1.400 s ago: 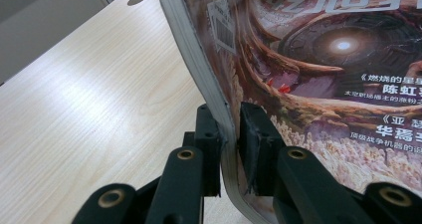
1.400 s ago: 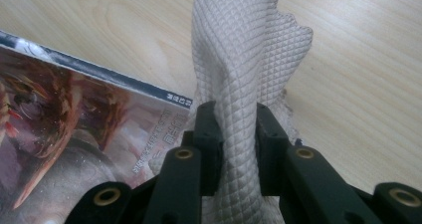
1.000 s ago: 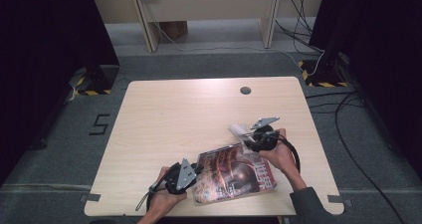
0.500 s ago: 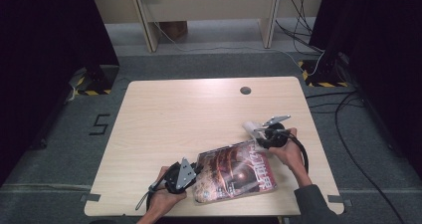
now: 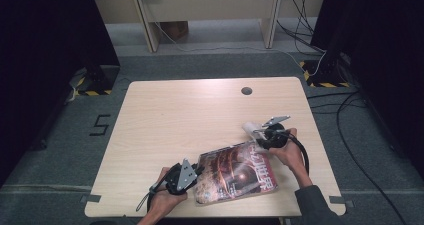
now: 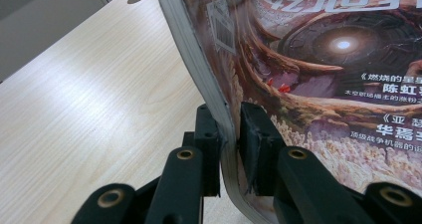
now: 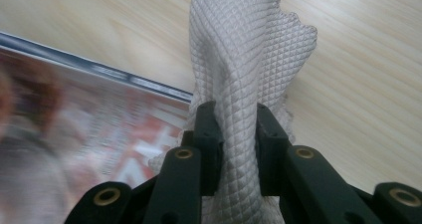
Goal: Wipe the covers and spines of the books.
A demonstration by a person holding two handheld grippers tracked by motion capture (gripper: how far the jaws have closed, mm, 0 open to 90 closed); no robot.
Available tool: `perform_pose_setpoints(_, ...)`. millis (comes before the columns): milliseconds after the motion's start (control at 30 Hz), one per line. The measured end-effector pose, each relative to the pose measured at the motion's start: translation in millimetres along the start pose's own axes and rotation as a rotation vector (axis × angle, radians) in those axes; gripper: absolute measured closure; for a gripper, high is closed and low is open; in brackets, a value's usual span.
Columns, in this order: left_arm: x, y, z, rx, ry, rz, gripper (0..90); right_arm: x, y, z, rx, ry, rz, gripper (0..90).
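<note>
A glossy magazine (image 5: 235, 172) with a dark red cover lies near the table's front edge. My left gripper (image 5: 196, 172) is shut on its left edge, and in the left gripper view the jaws pinch the bent spine of the magazine (image 6: 308, 59), with my left gripper (image 6: 230, 134) lifting that edge slightly. A white textured cloth (image 7: 244, 59) is clamped in my right gripper (image 7: 233, 129). In the high view my right gripper (image 5: 255, 133) holds the cloth (image 5: 250, 127) just past the magazine's far right corner, over the wood.
The light wooden table (image 5: 190, 115) has a round cable hole (image 5: 246, 91) near its far edge. Cables trail on the grey floor to the right (image 5: 350, 105). Wooden furniture legs (image 5: 145, 15) stand beyond the table.
My right gripper with the cloth has slid right and slightly toward the far side, off the magazine's top edge. The left gripper and magazine have stayed put.
</note>
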State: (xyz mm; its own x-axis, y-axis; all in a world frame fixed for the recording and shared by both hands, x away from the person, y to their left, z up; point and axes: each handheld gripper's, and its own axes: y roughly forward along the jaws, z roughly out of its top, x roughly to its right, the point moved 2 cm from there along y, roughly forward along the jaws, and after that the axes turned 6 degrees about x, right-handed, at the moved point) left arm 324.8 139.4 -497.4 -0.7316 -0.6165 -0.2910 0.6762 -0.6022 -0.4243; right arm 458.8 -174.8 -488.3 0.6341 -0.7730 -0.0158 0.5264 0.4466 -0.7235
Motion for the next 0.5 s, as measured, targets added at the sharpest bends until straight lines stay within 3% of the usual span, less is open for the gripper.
perform_pose_setpoints(67,-0.2,0.2,-0.3,0.000,-0.001,0.000,78.5,6.3,1.5,-3.4,-0.014,0.010,-0.031,76.9)
perform_pose_setpoints(233,-0.8,0.2,-0.5,0.000,-0.008,-0.003,78.5,16.2,1.6,-9.0,-0.015,0.044,-0.039,76.9)
perform_pose_setpoints(500,-1.1,-0.1,-1.1,0.000,-0.010,-0.003,78.3,4.5,-2.3,-1.8,0.012,0.012,-0.003,76.8)
